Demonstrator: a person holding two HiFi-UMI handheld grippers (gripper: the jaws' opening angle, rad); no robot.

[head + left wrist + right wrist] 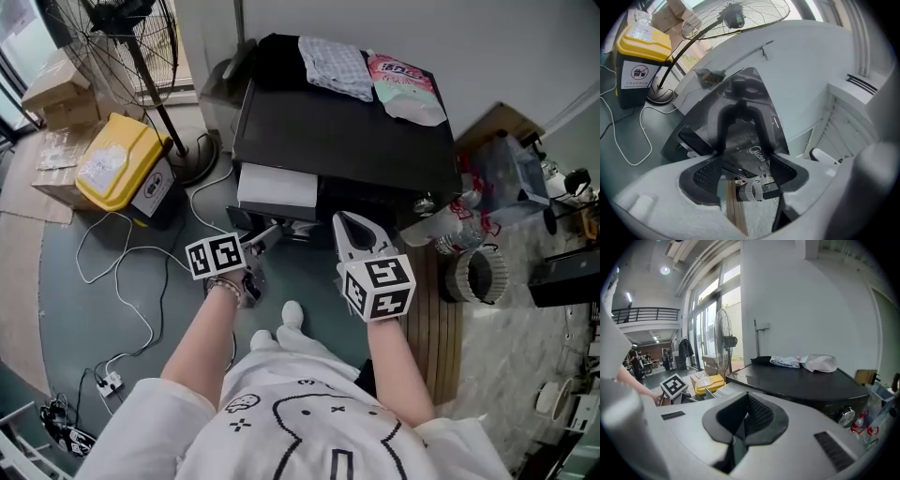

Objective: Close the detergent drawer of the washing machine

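While both arms [211,328] extend, the left gripper [262,239] seems near the drawer [277,189].

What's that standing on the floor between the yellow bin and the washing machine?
A pedestal fan's round base sits on the floor between the yellow bin and the washing machine. The head view shows it most clearly.

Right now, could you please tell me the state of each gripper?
Left gripper: open, fingers apart, nothing between them.
Right gripper: shut, fingers together, holding nothing.
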